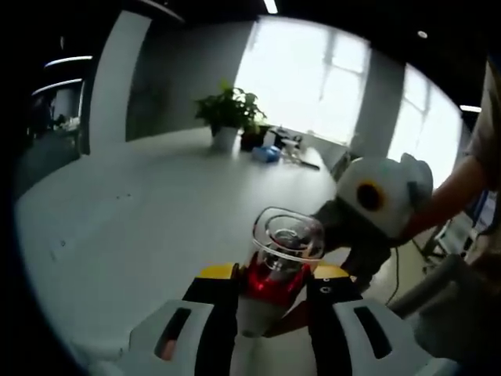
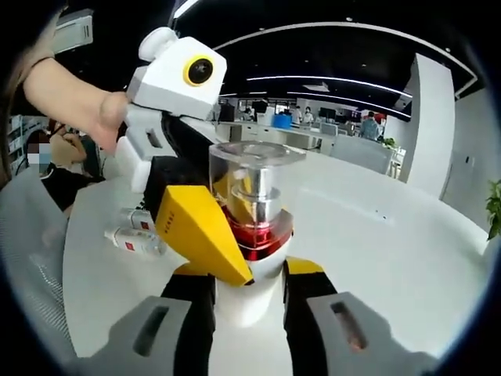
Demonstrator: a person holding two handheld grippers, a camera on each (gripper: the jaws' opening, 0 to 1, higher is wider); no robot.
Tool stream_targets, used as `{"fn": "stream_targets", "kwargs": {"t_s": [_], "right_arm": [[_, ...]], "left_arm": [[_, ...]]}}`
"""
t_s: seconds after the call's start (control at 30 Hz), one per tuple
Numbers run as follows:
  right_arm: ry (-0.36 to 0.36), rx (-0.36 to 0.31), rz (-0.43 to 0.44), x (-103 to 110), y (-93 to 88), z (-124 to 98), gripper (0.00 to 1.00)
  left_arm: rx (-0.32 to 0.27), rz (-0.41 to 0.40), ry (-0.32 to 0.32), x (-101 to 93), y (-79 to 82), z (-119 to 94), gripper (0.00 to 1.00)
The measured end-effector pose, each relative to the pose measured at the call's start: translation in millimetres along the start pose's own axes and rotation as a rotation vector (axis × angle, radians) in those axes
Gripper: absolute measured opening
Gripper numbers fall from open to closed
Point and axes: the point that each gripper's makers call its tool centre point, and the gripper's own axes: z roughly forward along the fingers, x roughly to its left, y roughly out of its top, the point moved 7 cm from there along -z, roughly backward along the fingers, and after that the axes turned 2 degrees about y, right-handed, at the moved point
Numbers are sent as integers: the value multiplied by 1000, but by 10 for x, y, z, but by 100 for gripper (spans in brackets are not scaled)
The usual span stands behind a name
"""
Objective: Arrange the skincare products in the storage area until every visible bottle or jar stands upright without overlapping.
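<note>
A skincare bottle [image 1: 286, 235] with a clear cap, a red band and a white body is held up above the white table [image 1: 156, 211]. My left gripper [image 1: 272, 276] is shut on its white body, yellow-tipped jaws on either side. The right gripper [image 1: 344, 235] comes in from the right, a hand behind it. In the right gripper view the same bottle [image 2: 254, 184] stands between my right gripper [image 2: 249, 274], which is shut on its lower body. The left gripper's yellow finger [image 2: 203, 235] lies across the bottle's front. Two small clear bottles [image 2: 135, 239] lie on their sides on the table.
Potted plants [image 1: 228, 110] and a blue object [image 1: 266, 153] stand at the table's far end. A grey chair back [image 2: 39, 258] is at the near left edge. People sit at desks in the background. A white table surface [image 2: 391, 235] stretches to the right.
</note>
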Motion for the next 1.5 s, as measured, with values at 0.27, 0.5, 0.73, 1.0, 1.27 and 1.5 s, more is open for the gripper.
{"fn": "stream_targets", "kwargs": {"t_s": [0.27, 0.5, 0.73, 1.0, 1.27, 1.5], "right_arm": [[9, 83, 21, 65, -117, -24, 42], [-6, 118, 30, 104, -132, -126, 51], [2, 134, 29, 235, -80, -260, 59], [0, 121, 59, 383, -30, -363, 66], [-6, 115, 97, 496, -6, -455, 74], [4, 110, 133, 645, -40, -520, 78]], "left_arm": [[-1, -40, 31, 0, -12, -32, 34], [-2, -36, 52, -47, 6, -112, 41], [3, -53, 82, -135, -61, -240, 51], [25, -91, 128, -222, -269, -504, 60], [25, -119, 171, -309, -426, -745, 66], [18, -161, 204, -408, -581, -925, 73]]}}
